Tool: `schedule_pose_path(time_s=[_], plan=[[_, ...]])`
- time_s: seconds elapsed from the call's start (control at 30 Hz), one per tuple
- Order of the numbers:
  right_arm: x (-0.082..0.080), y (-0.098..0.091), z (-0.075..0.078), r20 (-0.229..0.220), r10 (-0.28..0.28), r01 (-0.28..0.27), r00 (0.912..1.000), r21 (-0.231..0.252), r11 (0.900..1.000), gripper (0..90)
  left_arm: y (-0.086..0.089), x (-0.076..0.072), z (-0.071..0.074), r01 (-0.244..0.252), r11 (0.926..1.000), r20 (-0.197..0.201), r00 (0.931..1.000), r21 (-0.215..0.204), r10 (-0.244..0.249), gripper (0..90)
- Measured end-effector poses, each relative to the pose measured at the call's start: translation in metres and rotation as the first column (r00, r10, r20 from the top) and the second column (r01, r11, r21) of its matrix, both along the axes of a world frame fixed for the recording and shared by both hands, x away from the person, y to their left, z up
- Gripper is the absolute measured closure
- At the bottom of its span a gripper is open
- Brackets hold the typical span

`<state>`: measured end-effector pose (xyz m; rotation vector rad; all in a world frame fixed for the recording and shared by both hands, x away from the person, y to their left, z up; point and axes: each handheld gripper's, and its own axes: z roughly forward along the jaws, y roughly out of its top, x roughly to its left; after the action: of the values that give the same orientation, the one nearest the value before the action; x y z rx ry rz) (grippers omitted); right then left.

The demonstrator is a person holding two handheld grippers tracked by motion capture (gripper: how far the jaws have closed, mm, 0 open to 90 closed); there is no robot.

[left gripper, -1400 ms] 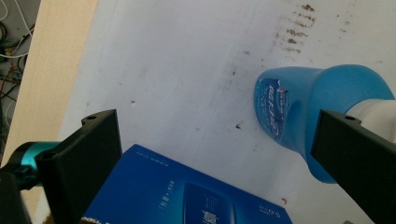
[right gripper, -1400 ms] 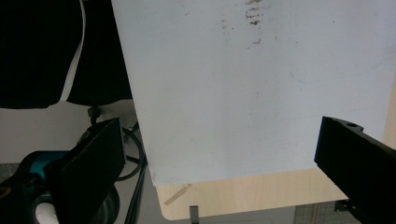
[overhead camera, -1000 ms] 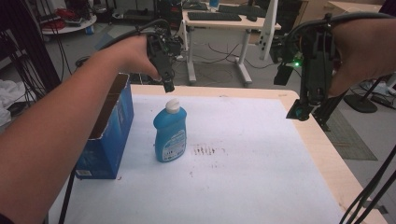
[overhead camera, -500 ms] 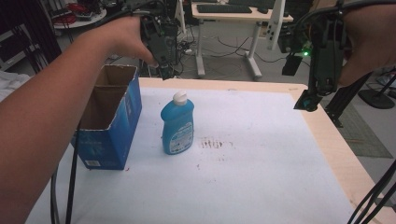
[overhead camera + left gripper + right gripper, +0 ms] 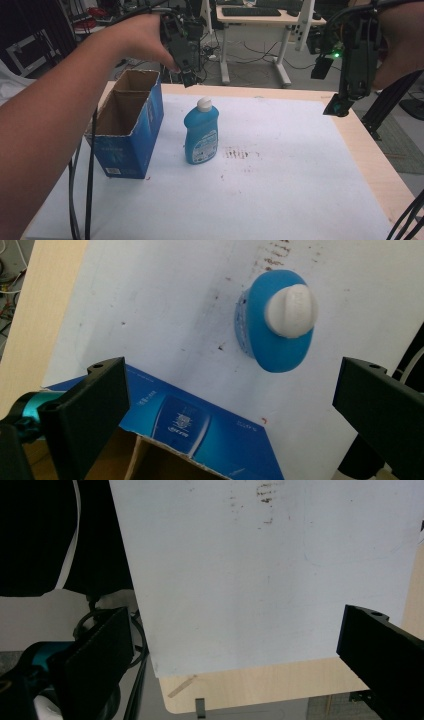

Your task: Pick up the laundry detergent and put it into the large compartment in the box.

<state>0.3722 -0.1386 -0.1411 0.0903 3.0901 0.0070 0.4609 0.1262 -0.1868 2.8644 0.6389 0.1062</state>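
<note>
Both grippers' fingers spread wide, empty: left gripper (image 5: 227,405), right gripper (image 5: 232,650); blue bottle (image 5: 201,132) stands upright, cap up.

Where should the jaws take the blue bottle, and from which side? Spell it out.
Grip the blue bottle from above, across its flattened body just under the white cap. It stands upright, and the left gripper view shows an oval body: close across the narrow width. The left gripper is above it, jaws open; the cardboard box crowds one side.
</note>
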Motion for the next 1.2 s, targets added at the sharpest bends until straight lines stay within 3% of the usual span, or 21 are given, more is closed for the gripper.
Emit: schedule_pose_path(time_s=[0.23,0.6,0.93,1.2], plan=[[-0.001,-0.002,0.0,0.002,-0.005,0.005,1.0,-0.002,1.0,1.0,-0.004,-0.006,-0.008,-0.002,0.9999,-0.035,0.9994,-0.012,0.002,1.7],[-0.003,-0.003,0.0,0.008,0.003,-0.003,1.0,-0.002,1.0,1.0,-0.016,-0.015,-0.034,0.018,0.9998,-0.099,0.9949,-0.011,-0.019,1.7],[-0.002,-0.002,-0.003,0.006,0.003,-0.003,1.0,-0.006,1.0,1.0,-0.022,-0.018,-0.054,-0.005,1.0,-0.12,0.9927,-0.007,0.005,1.8],[-0.002,-0.002,-0.005,0.003,0.006,-0.006,1.0,-0.01,0.9999,1.0,-0.03,-0.017,-0.066,0.01,0.9999,-0.136,0.9906,0.007,-0.009,1.8]])
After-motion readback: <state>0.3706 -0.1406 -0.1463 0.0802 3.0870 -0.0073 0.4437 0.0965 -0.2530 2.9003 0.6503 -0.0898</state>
